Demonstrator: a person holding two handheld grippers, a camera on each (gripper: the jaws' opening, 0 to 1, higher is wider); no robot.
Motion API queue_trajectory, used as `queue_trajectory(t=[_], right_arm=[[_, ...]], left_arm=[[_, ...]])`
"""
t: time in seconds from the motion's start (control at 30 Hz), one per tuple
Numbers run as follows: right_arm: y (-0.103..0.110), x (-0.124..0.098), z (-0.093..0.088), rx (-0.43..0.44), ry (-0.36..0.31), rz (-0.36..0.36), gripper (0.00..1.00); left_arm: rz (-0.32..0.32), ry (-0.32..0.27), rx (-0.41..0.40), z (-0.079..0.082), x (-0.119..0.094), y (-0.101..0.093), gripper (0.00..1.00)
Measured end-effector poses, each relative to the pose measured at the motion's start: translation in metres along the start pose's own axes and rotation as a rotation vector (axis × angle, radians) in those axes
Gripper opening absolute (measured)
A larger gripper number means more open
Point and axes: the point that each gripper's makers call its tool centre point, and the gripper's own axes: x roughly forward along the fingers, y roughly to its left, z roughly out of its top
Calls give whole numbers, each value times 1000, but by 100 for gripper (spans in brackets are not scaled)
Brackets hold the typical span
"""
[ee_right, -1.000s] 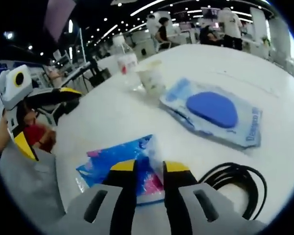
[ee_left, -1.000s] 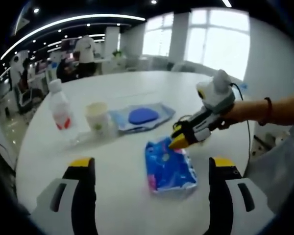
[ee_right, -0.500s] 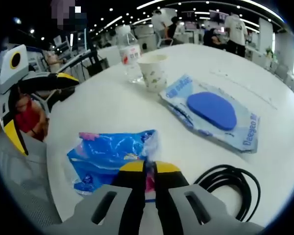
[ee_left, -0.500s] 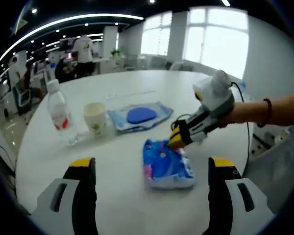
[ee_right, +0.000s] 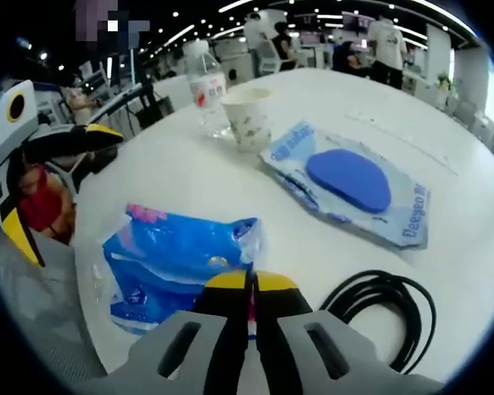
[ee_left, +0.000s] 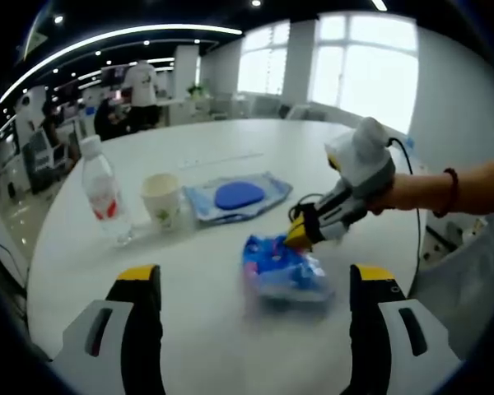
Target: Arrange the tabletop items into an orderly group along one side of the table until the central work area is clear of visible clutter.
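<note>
We are now clamping our right gripper (ee_right: pixel 249 284) on the blue packet (ee_right: pixel 177 259), lifting it toward the paper cup (ee_right: pixel 248 117); our left gripper (ee_left: pixel 255 284) is gaping.

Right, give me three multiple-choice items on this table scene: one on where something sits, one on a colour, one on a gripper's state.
1. Where does the paper cup stand?
A. Between the water bottle and the clear packet holding a blue pad
B. On top of the black cable
C. Inside the blue plastic pack

2. What colour are the gripper fingertips?
A. Red
B. Yellow
C. Green

3. What state is the right gripper in?
A. Wide open over the cup
B. Shut on the blue plastic pack
C. Shut on the cable

Answers:
1. A, in the left gripper view the cup stands in a row between them.
2. B, the tips are yellow in both views.
3. B, its jaws meet on the pack's edge.
</note>
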Motion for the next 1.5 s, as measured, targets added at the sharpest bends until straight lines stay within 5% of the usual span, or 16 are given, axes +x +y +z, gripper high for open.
queue_trajectory(t=[0.97, 1.5], right_arm=[[-28, -37, 8, 97, -26, -98, 1], [-84, -80, 19, 117, -80, -255, 1]], left_arm=[[-17, 16, 11, -4, 3, -5, 92], [-30, 32, 20, -7, 5, -9, 92]])
